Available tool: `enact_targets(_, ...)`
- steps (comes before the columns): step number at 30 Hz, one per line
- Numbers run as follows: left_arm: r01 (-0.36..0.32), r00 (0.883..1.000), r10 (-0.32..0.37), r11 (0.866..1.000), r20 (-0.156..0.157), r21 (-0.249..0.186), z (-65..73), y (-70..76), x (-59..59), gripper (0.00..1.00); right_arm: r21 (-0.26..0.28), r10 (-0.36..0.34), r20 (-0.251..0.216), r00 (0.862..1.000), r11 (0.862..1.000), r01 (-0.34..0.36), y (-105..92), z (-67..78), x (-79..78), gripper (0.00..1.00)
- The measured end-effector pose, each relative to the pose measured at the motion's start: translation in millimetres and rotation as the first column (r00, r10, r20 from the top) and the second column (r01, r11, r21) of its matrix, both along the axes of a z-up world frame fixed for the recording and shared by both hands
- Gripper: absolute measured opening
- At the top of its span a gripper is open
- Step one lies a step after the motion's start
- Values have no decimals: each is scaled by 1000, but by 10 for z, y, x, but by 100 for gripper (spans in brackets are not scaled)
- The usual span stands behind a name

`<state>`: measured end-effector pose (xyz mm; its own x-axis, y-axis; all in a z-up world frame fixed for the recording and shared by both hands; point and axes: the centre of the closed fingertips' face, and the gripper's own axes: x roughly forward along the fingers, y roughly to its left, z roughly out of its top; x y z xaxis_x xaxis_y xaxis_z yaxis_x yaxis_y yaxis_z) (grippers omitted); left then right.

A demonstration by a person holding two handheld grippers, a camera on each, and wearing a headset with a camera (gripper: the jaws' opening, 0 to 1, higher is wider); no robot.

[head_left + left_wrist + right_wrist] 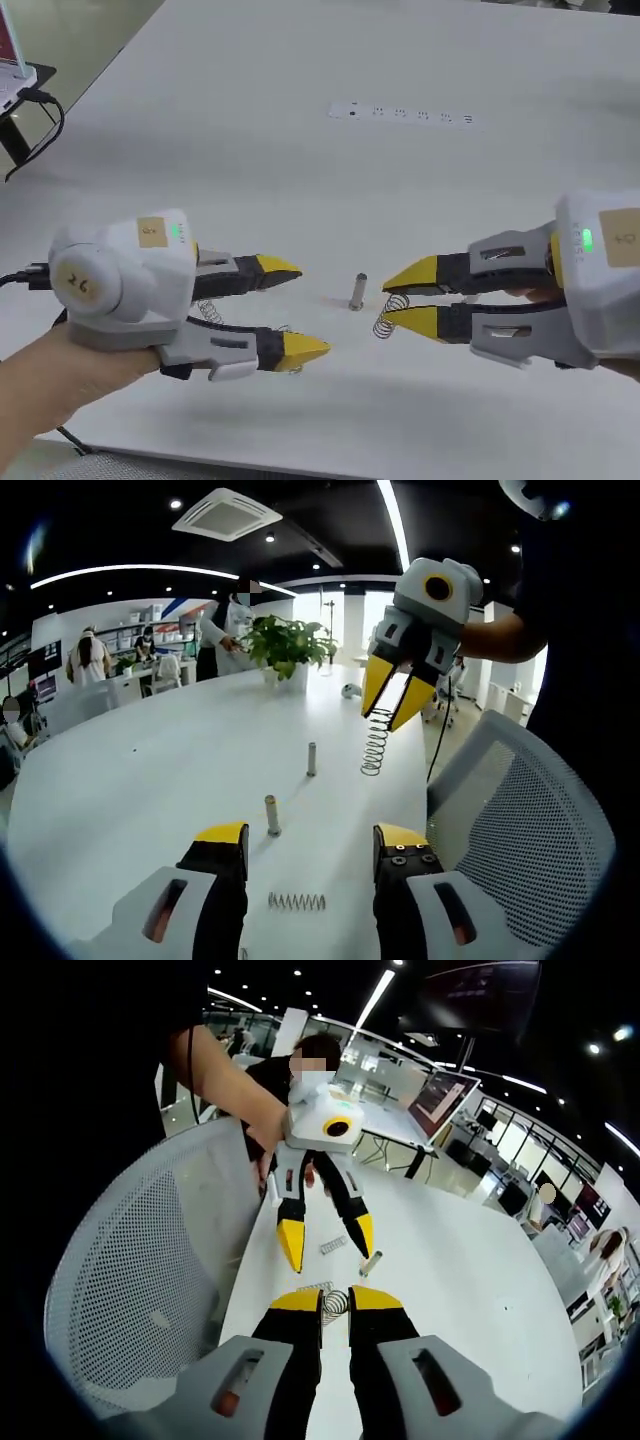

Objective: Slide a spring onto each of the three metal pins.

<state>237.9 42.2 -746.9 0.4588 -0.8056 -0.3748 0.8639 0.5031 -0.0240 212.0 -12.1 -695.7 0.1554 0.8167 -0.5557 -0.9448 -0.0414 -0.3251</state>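
Observation:
My right gripper [400,298] is shut on a wire spring [390,312], which hangs from its yellow tips just right of an upright metal pin [357,291]. In the left gripper view the right gripper [393,692] holds that spring [376,742] above the table, beside the far pin [311,759]. A nearer pin [272,816] stands ahead of my open left gripper [311,835], and a loose spring [297,902] lies between its jaws on the table. In the right gripper view the held spring [335,1300] sits between the closed tips, with the open left gripper [325,1235] beyond.
A white power strip [400,113] lies far back on the white table [300,170]. A white mesh chair [520,820] stands at the table's near edge. A potted plant [285,645] and several people are at the far end.

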Motion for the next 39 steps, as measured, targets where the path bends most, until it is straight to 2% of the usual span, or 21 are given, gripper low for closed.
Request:
enact_targets(6,-77,997,77,997,-2,4,-31,228,13,55,1,-12,-1,1000,1000,12,-35,8,30,6)
enact_targets(11,-110,994,111,994,-8,6,-43,344,12,59,3,-17,5,1000,1000,17,-42,29,52,6)
enact_targets(16,-137,991,137,990,-2,22,-50,444,30,67,-1,-24,9,1000,1000,24,-73,44,81,6)
enact_targets(23,-178,984,179,983,-22,43,-137,594,37,80,-11,-42,13,999,999,42,-152,23,121,6)
enact_targets(31,-210,976,213,976,-45,59,-215,687,44,93,-32,-53,21,998,998,54,-219,-14,144,6)
enact_targets(39,-224,972,227,973,-62,58,-249,715,33,96,-57,-85,40,996,995,87,-343,-43,217,6)
